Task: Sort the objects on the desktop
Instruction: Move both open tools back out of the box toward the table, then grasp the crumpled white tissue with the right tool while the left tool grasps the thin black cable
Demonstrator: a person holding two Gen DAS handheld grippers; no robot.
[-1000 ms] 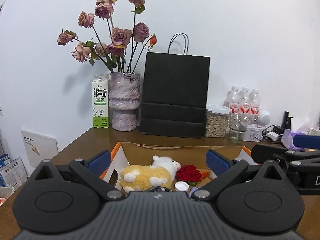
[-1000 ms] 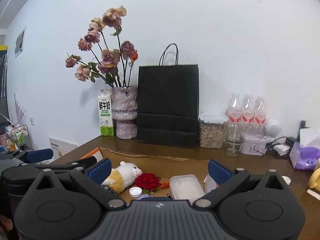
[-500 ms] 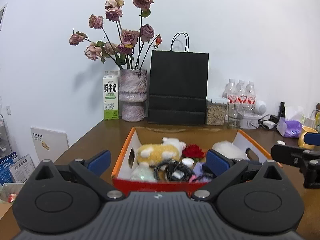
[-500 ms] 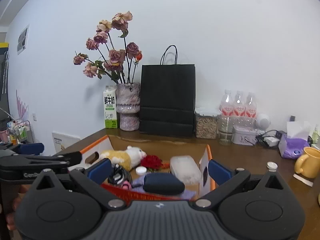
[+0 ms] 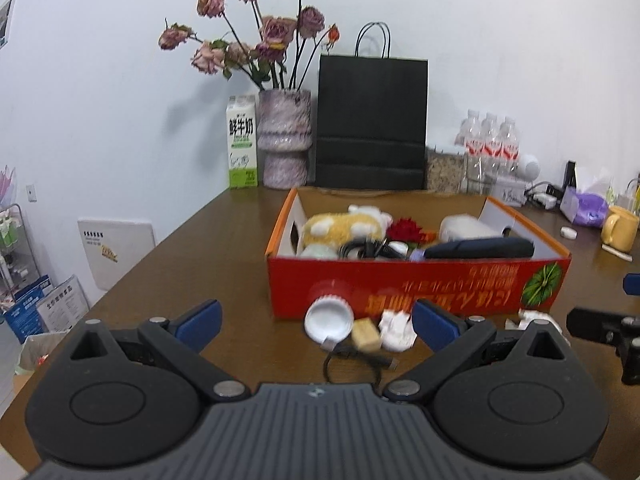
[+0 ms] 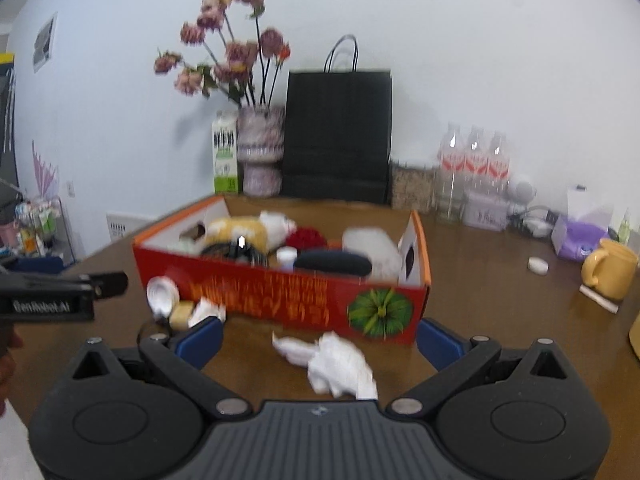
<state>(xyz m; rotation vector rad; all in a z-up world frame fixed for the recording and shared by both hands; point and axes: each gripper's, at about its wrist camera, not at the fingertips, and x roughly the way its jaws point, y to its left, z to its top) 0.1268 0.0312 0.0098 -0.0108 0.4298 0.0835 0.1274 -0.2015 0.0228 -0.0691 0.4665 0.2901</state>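
A red cardboard box (image 5: 416, 284) (image 6: 280, 292) stands on the brown table and holds a plush sheep (image 5: 340, 228), a red flower (image 5: 406, 230), a black cable and a dark case (image 5: 478, 248). Loose in front of it lie a white lid (image 5: 329, 318), a tan block (image 5: 365, 334), crumpled tissue (image 5: 396, 328) and a black cable (image 5: 352, 360). More crumpled tissue (image 6: 336, 364) lies before the box's right part. My left gripper (image 5: 316, 320) is open above the lid and block. My right gripper (image 6: 318, 338) is open above the tissue, nothing held.
At the back wall stand a milk carton (image 5: 241, 142), a vase of dried roses (image 5: 284, 136), a black paper bag (image 5: 370, 120), a jar and water bottles (image 5: 488, 144). A yellow mug (image 6: 610, 268) and purple tissue pack (image 6: 580, 240) sit at right. The table's left edge (image 5: 132, 272) drops off.
Both grippers have pulled back and away from over the box toward the table's near side, so the box's red front and the loose items before it came into view. Both stay open.
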